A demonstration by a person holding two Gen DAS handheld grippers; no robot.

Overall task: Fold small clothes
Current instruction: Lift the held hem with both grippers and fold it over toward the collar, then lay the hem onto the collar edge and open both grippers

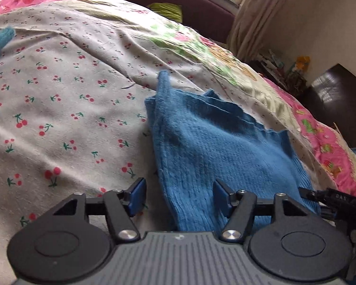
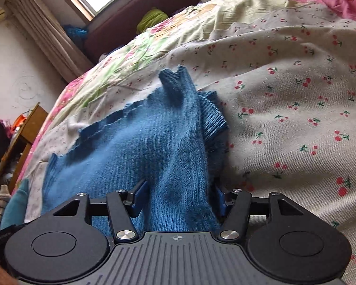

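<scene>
So there's a blue knit sweater lying rumpled on a bed, on top of a cherry-print sheet, and both grippers are right down at its near edge. From the left wrist view, the left gripper has its jaws spread apart with nothing pinched; the sweater's ribbed edge runs between the blue pads, but the left pad sits over bare sheet and neither pad looks pressed into the knit, so I'd call it let go. The right gripper is trickier (the fabric bunches up right between the fingers). Its jaws stand apart too, with a thick ridge of knit filling the gap; the left pad shows clear of the wool, but the other pad is half buried behind the fold, so I can't swear it isn't touching. It reads as released to me. A ribbed cuff or collar end pokes up at the far end of the sweater; which one it is, I can't make out. The sweater's near edge is cut off by the gripper bodies in both views. Past the cherry sheet there's a floral quilt with a pink border, a curtain, and a green something by the dark headboard, too blurry to name. A teal bit of fabric gets cut off at the left view's edge.
</scene>
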